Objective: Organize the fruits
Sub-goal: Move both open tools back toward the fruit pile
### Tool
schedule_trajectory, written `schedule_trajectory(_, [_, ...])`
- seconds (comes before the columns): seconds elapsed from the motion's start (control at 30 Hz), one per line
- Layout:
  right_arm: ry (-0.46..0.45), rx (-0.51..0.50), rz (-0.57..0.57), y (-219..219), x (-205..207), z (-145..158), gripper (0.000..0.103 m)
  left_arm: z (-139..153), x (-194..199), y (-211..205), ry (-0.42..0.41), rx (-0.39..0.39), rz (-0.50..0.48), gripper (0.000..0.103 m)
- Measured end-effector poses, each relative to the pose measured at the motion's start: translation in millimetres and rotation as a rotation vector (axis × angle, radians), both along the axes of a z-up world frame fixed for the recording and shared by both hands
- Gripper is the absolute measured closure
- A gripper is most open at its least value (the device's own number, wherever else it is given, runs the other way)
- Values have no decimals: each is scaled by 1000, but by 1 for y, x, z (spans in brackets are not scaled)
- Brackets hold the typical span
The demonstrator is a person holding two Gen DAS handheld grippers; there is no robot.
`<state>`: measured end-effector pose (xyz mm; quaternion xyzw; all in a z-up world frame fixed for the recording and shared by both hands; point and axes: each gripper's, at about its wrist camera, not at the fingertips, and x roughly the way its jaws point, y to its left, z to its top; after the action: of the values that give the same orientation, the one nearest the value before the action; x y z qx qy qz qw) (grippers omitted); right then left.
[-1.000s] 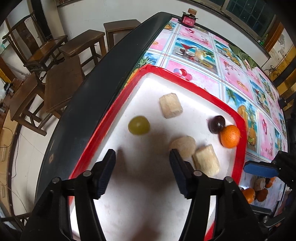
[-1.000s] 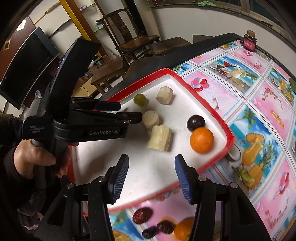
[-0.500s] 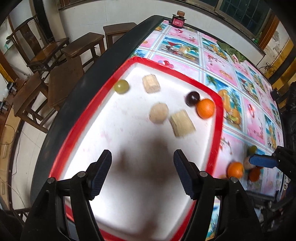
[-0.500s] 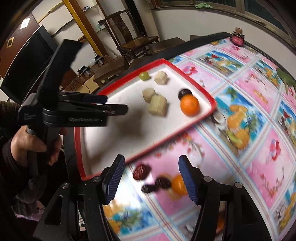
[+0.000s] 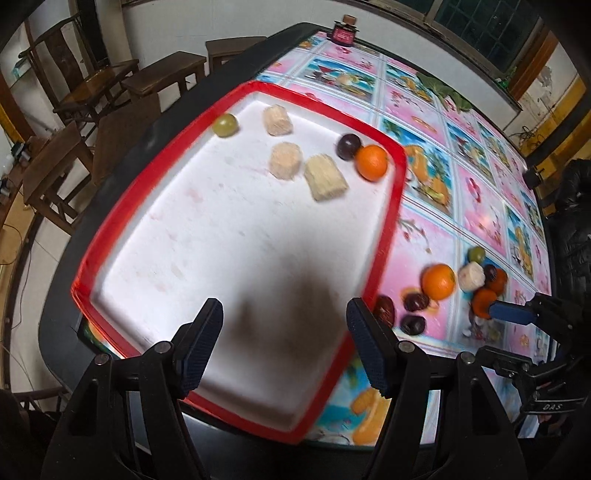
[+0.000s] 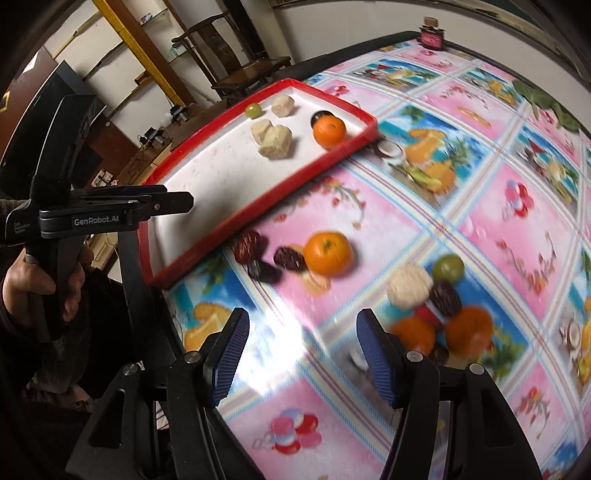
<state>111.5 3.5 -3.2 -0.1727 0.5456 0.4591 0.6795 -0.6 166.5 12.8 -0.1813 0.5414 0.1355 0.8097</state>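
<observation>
Both tools are open and empty. The right tool (image 6: 301, 350) hangs over the bench (image 6: 480, 229), with the loose fruit pile (image 6: 436, 306) just ahead to its right. The left tool (image 5: 284, 347) hangs over the red-rimmed tray (image 5: 384, 236), farther from that pile.

White walls (image 5: 155, 26) fill the upper left of the left wrist view, with dark wooden chairs (image 5: 92, 85) and stools (image 5: 166, 72) below them on a pale floor (image 5: 33, 251). A barred window (image 5: 491, 33) sits upper right. A yellow post (image 6: 136, 40) crosses the right wrist view's upper left.
</observation>
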Motion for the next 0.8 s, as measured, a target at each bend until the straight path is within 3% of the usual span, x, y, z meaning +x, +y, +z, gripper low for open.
schedule_trajectory(0.47, [18,-29,-94,-52,-3,-5,42,-6,6,-81,17,-50,-192,35])
schedule_trajectory(0.53, [7,-30,-106,-55,0,-4,43,-8,11,-86,7,-87,-196,37])
schedule_trajectory(0.73, [-12,-15,-139,-61,15,2,47,-10,19,-97,-9,-98,-213,44])
schedule_trajectory(0.8, [-15,-17,-143,-62,19,2,49,-15,23,-96,-5,-110,-206,52])
